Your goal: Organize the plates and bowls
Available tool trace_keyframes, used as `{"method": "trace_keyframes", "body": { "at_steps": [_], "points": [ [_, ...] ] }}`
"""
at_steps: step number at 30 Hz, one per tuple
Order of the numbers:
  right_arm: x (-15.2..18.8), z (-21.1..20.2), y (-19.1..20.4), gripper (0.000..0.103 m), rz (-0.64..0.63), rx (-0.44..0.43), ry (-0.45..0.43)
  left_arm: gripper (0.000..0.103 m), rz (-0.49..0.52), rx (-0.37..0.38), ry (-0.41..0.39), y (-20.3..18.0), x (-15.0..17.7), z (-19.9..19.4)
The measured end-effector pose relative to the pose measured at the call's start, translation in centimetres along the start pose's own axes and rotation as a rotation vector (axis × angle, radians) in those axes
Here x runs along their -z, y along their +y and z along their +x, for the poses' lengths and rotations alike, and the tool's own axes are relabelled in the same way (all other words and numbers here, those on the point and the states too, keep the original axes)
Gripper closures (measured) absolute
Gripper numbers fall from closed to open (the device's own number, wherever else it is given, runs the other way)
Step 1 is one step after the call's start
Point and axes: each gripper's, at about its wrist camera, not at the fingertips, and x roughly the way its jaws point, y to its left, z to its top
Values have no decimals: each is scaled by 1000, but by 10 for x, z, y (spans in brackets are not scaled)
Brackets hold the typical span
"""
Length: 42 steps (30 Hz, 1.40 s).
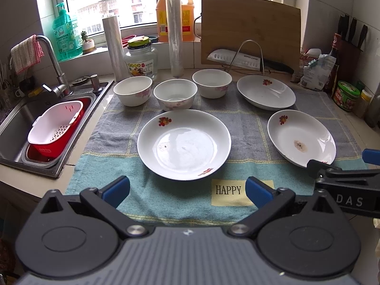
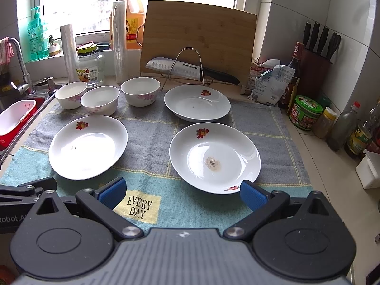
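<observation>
Three white plates with fruit prints lie on a towel: a near left plate (image 1: 184, 143) (image 2: 87, 146), a near right plate with a brown stain (image 1: 301, 137) (image 2: 215, 156), and a far right plate (image 1: 266, 92) (image 2: 197, 102). Three white bowls with pink flowers stand in a row behind: left bowl (image 1: 133, 90) (image 2: 70, 94), middle bowl (image 1: 175, 93) (image 2: 100, 99), right bowl (image 1: 211, 83) (image 2: 140, 90). My left gripper (image 1: 187, 190) is open and empty, just in front of the near left plate. My right gripper (image 2: 182, 193) is open and empty, in front of the stained plate.
The grey and teal towel (image 1: 247, 123) (image 2: 152, 128) covers the counter. A sink (image 1: 14, 128) with a red and white basket (image 1: 55, 128) lies left. A cutting board (image 2: 198, 38), a knife on a rack (image 2: 175, 67), jars and bottles (image 2: 306, 111) line the back and right.
</observation>
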Motion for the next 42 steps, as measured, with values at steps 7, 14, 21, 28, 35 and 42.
{"method": "trace_keyframes", "body": {
  "at_steps": [7, 14, 21, 28, 35, 42],
  "points": [
    [-1, 0, 0, 0, 0, 2, -1, 1, 1, -1, -2, -1, 0, -1],
    [-1, 0, 0, 0, -3, 2, -2, 1, 1, -1, -1, -1, 0, -2],
    [-1, 0, 0, 0, -2, 1, -2, 1, 0, -2, -2, -1, 0, -2],
    [-1, -1, -1, 0, -3, 3, -4, 1, 1, -3, -1, -1, -1, -3],
    [-1, -1, 0, 0, -3, 3, -4, 1, 1, -5, -1, -1, -2, -4],
    [-3, 0, 0, 0, -5, 4, -2, 1, 1, -5, 0, -1, -2, -4]
  ]
}}
